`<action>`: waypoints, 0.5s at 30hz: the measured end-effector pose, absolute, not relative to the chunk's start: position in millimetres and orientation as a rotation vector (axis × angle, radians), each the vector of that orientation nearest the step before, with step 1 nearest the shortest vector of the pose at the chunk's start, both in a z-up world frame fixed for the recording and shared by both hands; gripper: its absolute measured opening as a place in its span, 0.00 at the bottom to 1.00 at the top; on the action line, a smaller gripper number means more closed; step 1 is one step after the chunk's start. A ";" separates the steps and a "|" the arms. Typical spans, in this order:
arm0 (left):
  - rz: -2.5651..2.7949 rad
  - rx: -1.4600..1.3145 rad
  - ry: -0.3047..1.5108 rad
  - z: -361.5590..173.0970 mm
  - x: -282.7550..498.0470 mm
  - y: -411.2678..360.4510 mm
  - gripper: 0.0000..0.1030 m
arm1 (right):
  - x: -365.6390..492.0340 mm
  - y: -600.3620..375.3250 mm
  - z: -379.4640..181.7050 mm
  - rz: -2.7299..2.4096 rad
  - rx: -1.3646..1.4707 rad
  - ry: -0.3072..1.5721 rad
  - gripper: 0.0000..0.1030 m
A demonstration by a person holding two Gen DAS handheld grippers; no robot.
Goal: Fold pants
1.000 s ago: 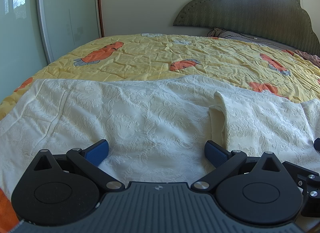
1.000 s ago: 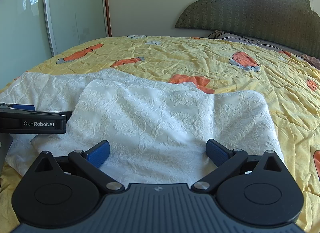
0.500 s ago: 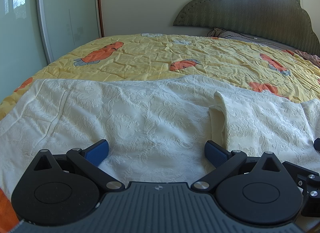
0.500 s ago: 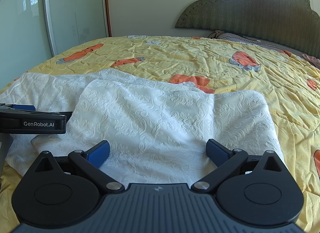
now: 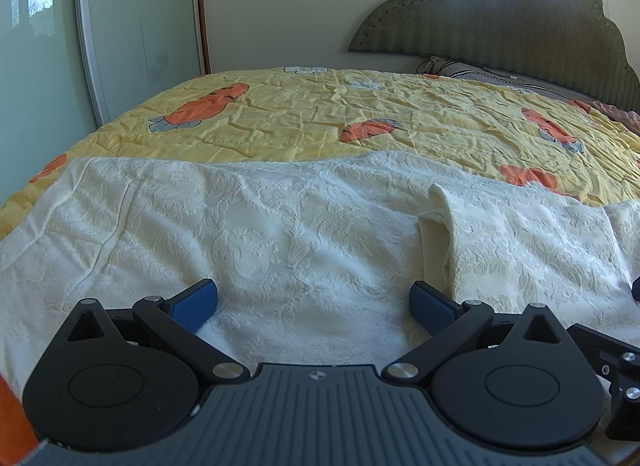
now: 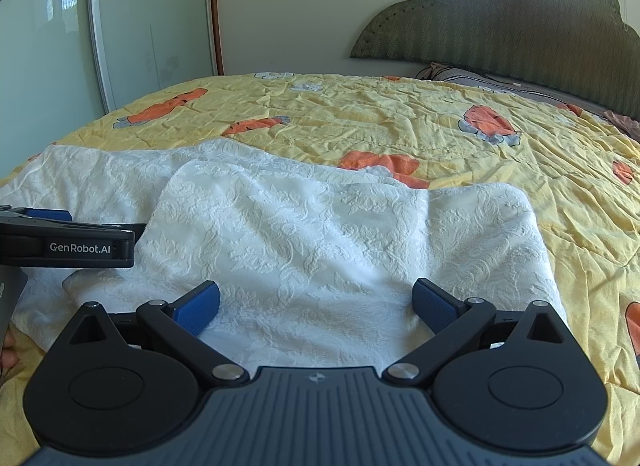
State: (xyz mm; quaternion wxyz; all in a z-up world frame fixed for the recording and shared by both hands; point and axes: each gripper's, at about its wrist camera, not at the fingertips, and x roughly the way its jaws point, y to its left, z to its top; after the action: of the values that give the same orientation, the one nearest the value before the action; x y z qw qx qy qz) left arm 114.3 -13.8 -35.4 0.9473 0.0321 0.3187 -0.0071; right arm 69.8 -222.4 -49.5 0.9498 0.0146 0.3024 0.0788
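Both our left gripper (image 5: 313,302) and right gripper (image 6: 316,302) gape empty over the pants (image 6: 320,234), partly folded; next we pinch an edge

left claw (image 5: 314,306) and right claw (image 6: 316,306) both gape wide, side by side.

- "GenRobot.AI" is written in pale letters on the black side of the left tool (image 6: 66,240), which enters the right wrist view from the left edge.
- A small round emblem, with no letters that can be read, stands on the grey ribbed body of each tool, near its front edge.
- No other text or number can be read in either view.
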 end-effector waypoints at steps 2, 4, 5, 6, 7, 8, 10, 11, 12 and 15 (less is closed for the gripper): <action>-0.015 0.069 0.649 -35.3 113.8 -13.9 1.00 | 63.8 -222.7 -44.6 0.159 0.047 0.587 1.00; -0.062 0.121 0.661 -30.7 110.1 -12.9 1.00 | 56.2 -222.5 -35.5 0.182 0.071 0.542 1.00; -0.076 0.161 0.675 -27.5 107.7 -12.8 1.00 | 53.0 -220.9 -29.0 0.195 0.068 0.519 1.00; -0.070 0.187 0.683 -22.9 103.5 -11.5 0.99 | 50.4 -217.1 -22.8 0.201 0.054 0.501 1.00; -0.047 0.196 0.678 -17.8 97.5 -7.9 0.98 | 48.2 -212.0 -16.8 0.207 0.032 0.485 1.00; -0.014 0.192 0.645 -10.7 86.8 0.6 0.98 | 45.9 -205.7 -10.0 0.218 0.007 0.466 1.00; 0.043 0.172 0.600 2.8 72.2 22.5 1.00 | 41.0 -187.7 4.7 0.277 -0.041 0.425 1.00; 0.075 0.161 0.598 10.0 69.0 35.8 1.00 | 38.4 -178.4 9.5 0.312 -0.055 0.409 1.00; 0.107 0.145 0.596 16.3 66.9 50.0 1.00 | 36.3 -164.2 15.1 0.365 -0.077 0.393 1.00; 0.197 0.096 0.607 33.9 65.0 98.9 0.99 | 28.8 -113.9 19.0 0.509 -0.199 0.349 1.00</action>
State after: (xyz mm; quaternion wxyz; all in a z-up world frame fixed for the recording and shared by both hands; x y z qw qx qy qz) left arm 65.0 98.9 33.9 0.9484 0.0470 0.2984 0.0968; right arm 28.8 -113.9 19.0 0.9479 -0.0977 0.1713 0.2501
